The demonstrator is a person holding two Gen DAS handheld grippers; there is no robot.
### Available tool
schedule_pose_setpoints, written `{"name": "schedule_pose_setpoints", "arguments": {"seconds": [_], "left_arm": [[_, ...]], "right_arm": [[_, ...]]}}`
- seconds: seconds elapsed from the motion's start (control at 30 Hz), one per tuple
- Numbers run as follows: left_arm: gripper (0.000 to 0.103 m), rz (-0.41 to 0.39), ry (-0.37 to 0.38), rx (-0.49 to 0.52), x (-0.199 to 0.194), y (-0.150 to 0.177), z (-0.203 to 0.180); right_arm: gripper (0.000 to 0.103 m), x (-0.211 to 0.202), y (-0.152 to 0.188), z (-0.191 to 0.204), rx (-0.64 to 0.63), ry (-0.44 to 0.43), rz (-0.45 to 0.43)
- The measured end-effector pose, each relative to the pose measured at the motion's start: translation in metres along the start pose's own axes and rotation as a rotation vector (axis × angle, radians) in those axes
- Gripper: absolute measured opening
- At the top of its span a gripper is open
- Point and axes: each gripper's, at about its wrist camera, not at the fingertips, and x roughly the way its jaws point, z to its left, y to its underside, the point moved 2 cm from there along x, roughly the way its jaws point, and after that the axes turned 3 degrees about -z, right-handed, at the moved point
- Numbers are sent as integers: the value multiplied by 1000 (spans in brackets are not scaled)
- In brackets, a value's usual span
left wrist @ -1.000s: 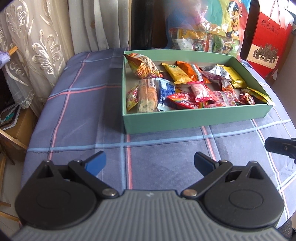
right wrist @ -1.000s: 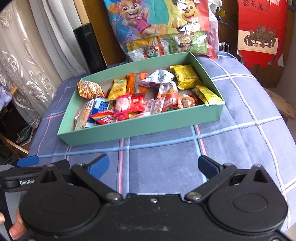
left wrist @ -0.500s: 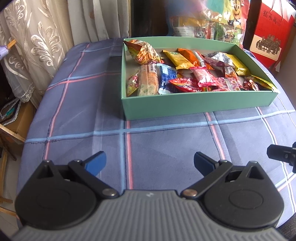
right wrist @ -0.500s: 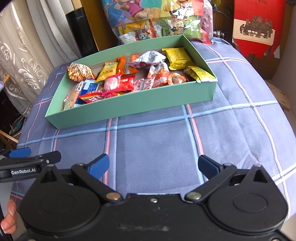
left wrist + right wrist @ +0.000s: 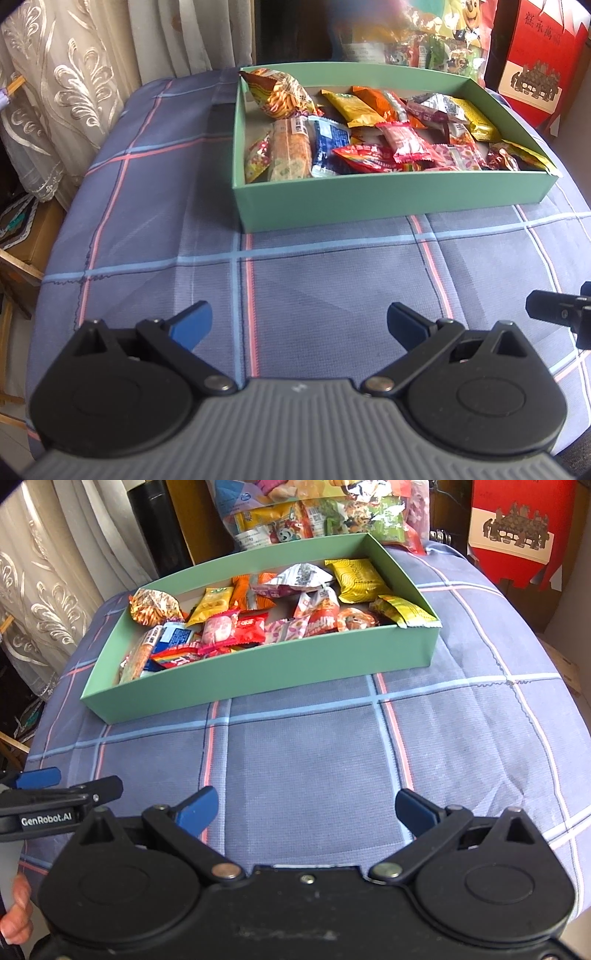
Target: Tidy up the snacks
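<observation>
Both tools hung back from the shallow mint-green cardboard box [image 5: 391,199], which sat toward the far side of the worktop covered in a blue-grey plaid cloth [image 5: 314,280], and every snack in sight lay inside that box. The left gripper [image 5: 299,325] was spread wide and carried nothing, and the right gripper [image 5: 306,808] was equally wide and empty, both low over bare cloth well short of the box's near wall. Inside, the packets made a loose heap: a crinkled orange-and-yellow foil bag of crisps [image 5: 280,94] sat in the far-left corner of the box, a clear-wrapped biscuit bar [image 5: 290,149] lay along its left wall, a red sweet wrapper [image 5: 364,157] rested near its front wall, and a flat yellow packet [image 5: 358,579] lay toward its far-right corner. Nothing was left loose on the cloth around the box, so the gathering looked done. If sorting by kind was wanted, that looked untouched, since colours and types were jumbled and overlapping. Behind the box stood a large cartoon-printed plastic bag [image 5: 317,517], seemingly holding more packets.
</observation>
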Motion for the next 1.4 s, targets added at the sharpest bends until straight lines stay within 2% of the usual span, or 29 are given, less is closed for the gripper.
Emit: {"name": "schedule_pose_setpoints", "arguments": {"seconds": [1.4], "left_arm": [[103,-38,-23,-2,-10,-10,3]], "right_arm": [[103,-11,-14,2,-39,24,-16]]}}
